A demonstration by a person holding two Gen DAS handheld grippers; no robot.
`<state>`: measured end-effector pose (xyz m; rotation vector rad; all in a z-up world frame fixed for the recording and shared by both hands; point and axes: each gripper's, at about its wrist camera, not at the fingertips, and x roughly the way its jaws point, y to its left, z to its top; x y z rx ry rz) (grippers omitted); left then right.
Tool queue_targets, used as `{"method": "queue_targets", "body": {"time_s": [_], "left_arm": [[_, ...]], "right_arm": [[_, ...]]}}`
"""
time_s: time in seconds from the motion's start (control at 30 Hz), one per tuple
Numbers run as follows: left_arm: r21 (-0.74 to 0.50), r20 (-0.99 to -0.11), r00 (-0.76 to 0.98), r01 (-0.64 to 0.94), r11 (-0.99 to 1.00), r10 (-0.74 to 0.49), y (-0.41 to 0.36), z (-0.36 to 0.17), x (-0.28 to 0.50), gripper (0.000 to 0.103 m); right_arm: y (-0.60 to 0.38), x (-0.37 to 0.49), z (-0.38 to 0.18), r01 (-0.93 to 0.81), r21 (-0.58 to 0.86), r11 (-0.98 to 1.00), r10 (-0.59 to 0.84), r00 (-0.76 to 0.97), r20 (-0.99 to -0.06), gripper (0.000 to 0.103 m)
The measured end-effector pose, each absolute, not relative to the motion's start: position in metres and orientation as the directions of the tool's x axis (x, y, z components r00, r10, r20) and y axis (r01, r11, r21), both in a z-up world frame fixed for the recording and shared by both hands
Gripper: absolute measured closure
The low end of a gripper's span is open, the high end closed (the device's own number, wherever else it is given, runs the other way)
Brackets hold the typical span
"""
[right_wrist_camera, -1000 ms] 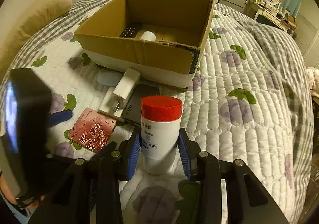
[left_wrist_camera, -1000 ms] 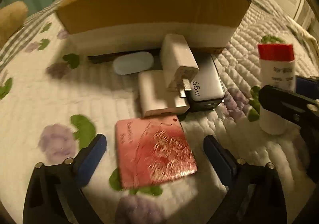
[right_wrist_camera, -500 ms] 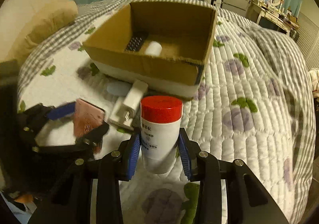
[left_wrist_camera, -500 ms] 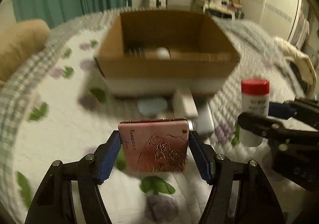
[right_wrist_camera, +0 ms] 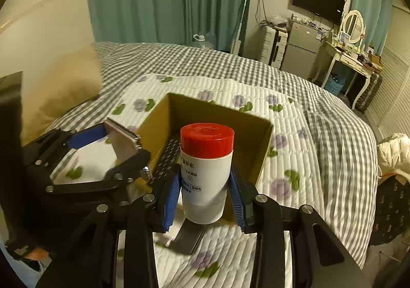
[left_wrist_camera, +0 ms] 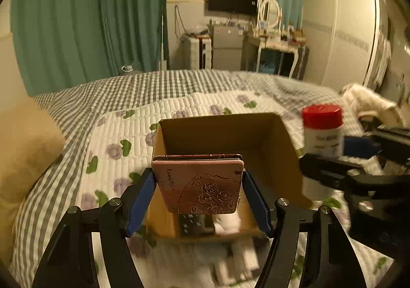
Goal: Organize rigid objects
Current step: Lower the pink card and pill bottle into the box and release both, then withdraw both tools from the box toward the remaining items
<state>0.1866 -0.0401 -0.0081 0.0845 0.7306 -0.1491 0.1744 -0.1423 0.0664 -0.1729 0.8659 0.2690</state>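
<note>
My left gripper (left_wrist_camera: pixel 198 194) is shut on a pink rose-embossed case (left_wrist_camera: pixel 200 185) and holds it in the air above the near end of the open cardboard box (left_wrist_camera: pixel 282 149). My right gripper (right_wrist_camera: pixel 205 193) is shut on a white bottle with a red cap (right_wrist_camera: pixel 205 172), lifted near the box's near edge (right_wrist_camera: pixel 264 160). The bottle also shows in the left wrist view (left_wrist_camera: pixel 323 131), to the right of the box. The pink case and left gripper show in the right wrist view (right_wrist_camera: pixel 123 142), at the left. A dark remote (left_wrist_camera: pixel 192 224) and a white object (left_wrist_camera: pixel 228 224) lie inside the box.
The box sits on a floral quilt (left_wrist_camera: pixel 115 139) over a checked bedspread (right_wrist_camera: pixel 230 65). White chargers (left_wrist_camera: pixel 243 259) and a grey power bank (right_wrist_camera: pixel 187 236) lie on the quilt in front of the box. A tan pillow (left_wrist_camera: pixel 23 155) is at the left.
My left gripper closed on the pink case and lifted it from the quilt up over the box. My right gripper raised the bottle toward the box.
</note>
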Motion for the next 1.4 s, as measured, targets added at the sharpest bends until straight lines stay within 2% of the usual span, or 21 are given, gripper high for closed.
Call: {"method": "queue_targets", "body": {"time_s": [0.3, 0.43, 0.53, 0.57, 0.83, 0.87, 0.9, 0.93, 1.1, 1.2, 1.4], "left_arm": [[0.039, -0.759, 0.642, 0.214, 0.976, -0.110, -0.054, -0.068, 0.224, 0.033], [0.028, -0.781, 0.613, 0.225, 0.974, -0.119, -0.056, -0.078, 0.228, 0.029], [0.050, -0.752, 0.653, 0.199, 0.979, -0.094, -0.053, -0.072, 0.224, 0.012], [0.044, -0.740, 0.665, 0.190, 0.981, -0.096, -0.050, -0.067, 0.222, 0.011], [0.008, -0.694, 0.714, 0.130, 0.991, -0.089, -0.020, -0.036, 0.204, 0.010], [0.003, -0.691, 0.717, 0.126, 0.992, -0.089, -0.016, -0.033, 0.201, 0.010], [-0.004, -0.687, 0.722, 0.117, 0.993, -0.088, -0.011, -0.030, 0.195, 0.009], [-0.010, -0.682, 0.726, 0.111, 0.994, -0.088, -0.007, -0.027, 0.189, 0.009], [-0.024, -0.663, 0.744, 0.081, 0.996, -0.076, 0.009, -0.018, 0.155, 0.006], [-0.029, -0.653, 0.755, 0.066, 0.997, -0.069, 0.015, -0.017, 0.134, 0.000], [-0.011, -0.658, 0.752, 0.038, 0.999, -0.036, 0.018, -0.034, 0.098, 0.000]], "right_arm": [[-0.154, 0.209, 0.023, -0.266, -0.033, 0.963, 0.124, 0.552, -0.824, 0.067], [-0.156, 0.213, 0.014, -0.263, -0.023, 0.965, 0.128, 0.544, -0.829, 0.067], [-0.158, 0.217, 0.013, -0.258, -0.015, 0.966, 0.134, 0.547, -0.827, 0.067], [-0.159, 0.218, 0.013, -0.257, -0.010, 0.966, 0.137, 0.549, -0.825, 0.067], [-0.160, 0.227, 0.013, -0.244, 0.014, 0.970, 0.152, 0.560, -0.814, 0.066], [-0.160, 0.226, 0.013, -0.233, -0.005, 0.972, 0.134, 0.577, -0.806, 0.059], [-0.160, 0.225, 0.014, -0.222, -0.014, 0.975, 0.122, 0.589, -0.799, 0.047], [-0.161, 0.222, 0.016, -0.211, -0.013, 0.977, 0.118, 0.596, -0.794, 0.045], [-0.167, 0.191, 0.029, -0.203, -0.001, 0.979, 0.127, 0.617, -0.777, 0.044], [-0.167, 0.163, 0.033, -0.215, 0.005, 0.977, 0.140, 0.622, -0.771, 0.044], [-0.151, 0.122, 0.003, -0.254, 0.013, 0.967, 0.162, 0.576, -0.802, 0.044]]}}
